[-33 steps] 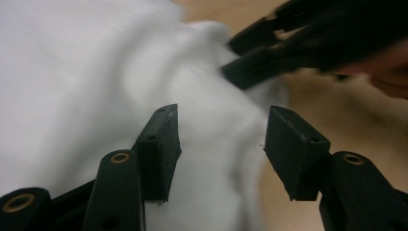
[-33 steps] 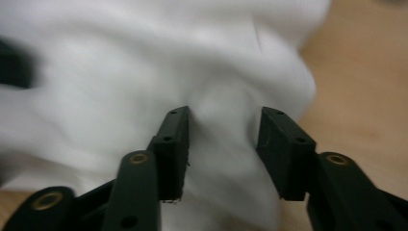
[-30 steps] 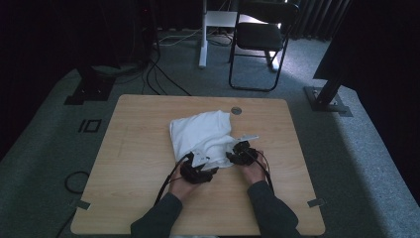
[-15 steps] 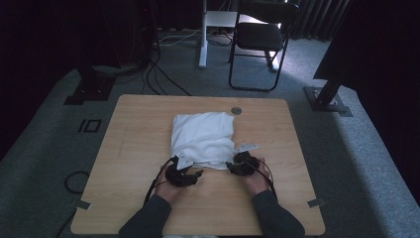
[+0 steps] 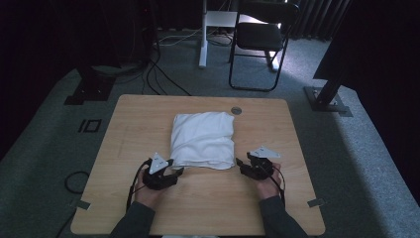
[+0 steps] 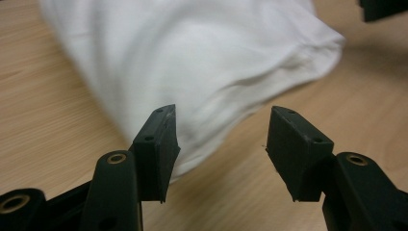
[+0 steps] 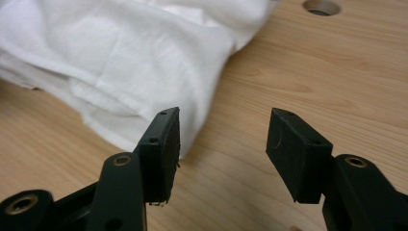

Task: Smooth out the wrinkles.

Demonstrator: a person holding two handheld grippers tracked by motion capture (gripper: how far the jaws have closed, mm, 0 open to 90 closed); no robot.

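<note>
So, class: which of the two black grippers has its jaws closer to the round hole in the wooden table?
The right gripper; the round hole lies on its side of the folded white cloth.

The white folded cloth [image 5: 203, 140] is lying flatter, squarer; both grippers are backing off toward 6 o'clock, jaws now empty.

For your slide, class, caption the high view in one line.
Folded white cloth on table, open left gripper and right gripper flanking its near corners.
</note>
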